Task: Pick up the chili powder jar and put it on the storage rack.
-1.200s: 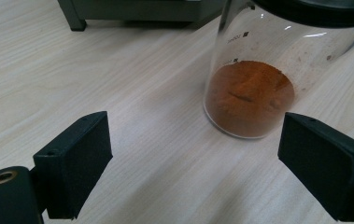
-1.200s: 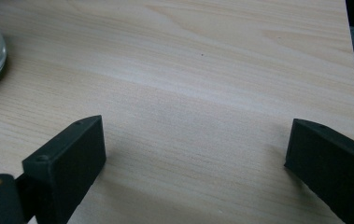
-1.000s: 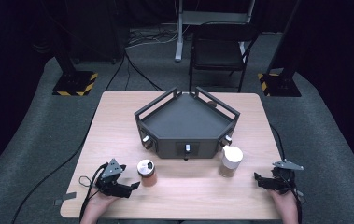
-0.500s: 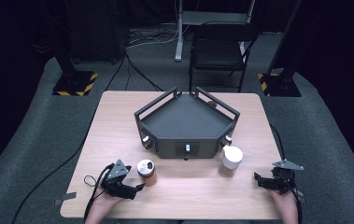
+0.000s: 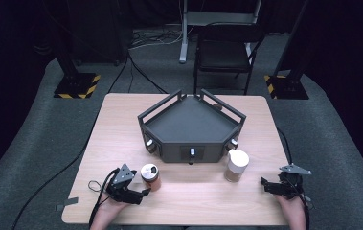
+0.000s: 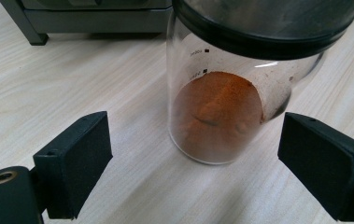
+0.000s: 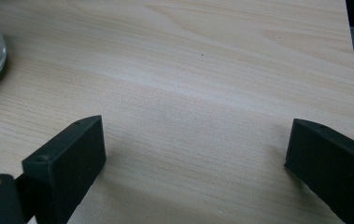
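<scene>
Spice jar (image 5: 150, 176), glass, orange powder, upright on worktop (image 5: 121, 139) before black tray (image 5: 191, 127); left gripper (image 5: 143, 193) had edged closer over the last second, jaws wide, straddling it untouched; grasp pending. Right gripper (image 5: 265, 184) idle, jaws wide, empty

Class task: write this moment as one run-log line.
left claw: open, facing spice jar | right claw: open, over table

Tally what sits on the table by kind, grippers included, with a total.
Spice jars: 2, one with orange powder, one with a white lid
Black tray: 1
Grippers: 2, left gripper, right gripper, both open
Total: 5
</scene>
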Motion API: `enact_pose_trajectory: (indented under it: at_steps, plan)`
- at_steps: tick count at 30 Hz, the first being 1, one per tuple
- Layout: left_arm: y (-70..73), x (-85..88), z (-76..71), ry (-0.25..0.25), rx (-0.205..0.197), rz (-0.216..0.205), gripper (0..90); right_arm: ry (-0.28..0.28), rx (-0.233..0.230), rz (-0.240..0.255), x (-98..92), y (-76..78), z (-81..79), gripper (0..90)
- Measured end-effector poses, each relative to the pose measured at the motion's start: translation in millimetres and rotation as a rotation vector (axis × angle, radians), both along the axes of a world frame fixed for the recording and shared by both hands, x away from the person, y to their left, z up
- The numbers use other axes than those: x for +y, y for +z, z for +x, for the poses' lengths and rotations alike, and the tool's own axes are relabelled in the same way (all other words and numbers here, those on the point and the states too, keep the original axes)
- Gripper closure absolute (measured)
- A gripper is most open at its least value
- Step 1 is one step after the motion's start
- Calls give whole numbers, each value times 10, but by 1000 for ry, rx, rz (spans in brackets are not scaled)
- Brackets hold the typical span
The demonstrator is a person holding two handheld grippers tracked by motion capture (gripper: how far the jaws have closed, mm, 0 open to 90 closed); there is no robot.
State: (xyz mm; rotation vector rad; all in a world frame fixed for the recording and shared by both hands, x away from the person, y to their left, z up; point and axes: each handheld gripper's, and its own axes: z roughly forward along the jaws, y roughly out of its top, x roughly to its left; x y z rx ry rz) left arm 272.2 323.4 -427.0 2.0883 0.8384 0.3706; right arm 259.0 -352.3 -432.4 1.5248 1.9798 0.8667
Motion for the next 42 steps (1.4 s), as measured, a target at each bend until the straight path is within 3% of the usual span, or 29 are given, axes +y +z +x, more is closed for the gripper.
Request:
enact_pose_trajectory:
  at_steps: [24,38,42]
  plan:
    - [-89,-265,-18,4,-34,-14,116,0,0,0,1,0,1,37]
    - [-150,-329,-31,23,-57,-29,290,0,1,0,1,0,1,37]
    - [-145,-339,-39,27,-58,-25,300,0,0,0,1,0,1,37]
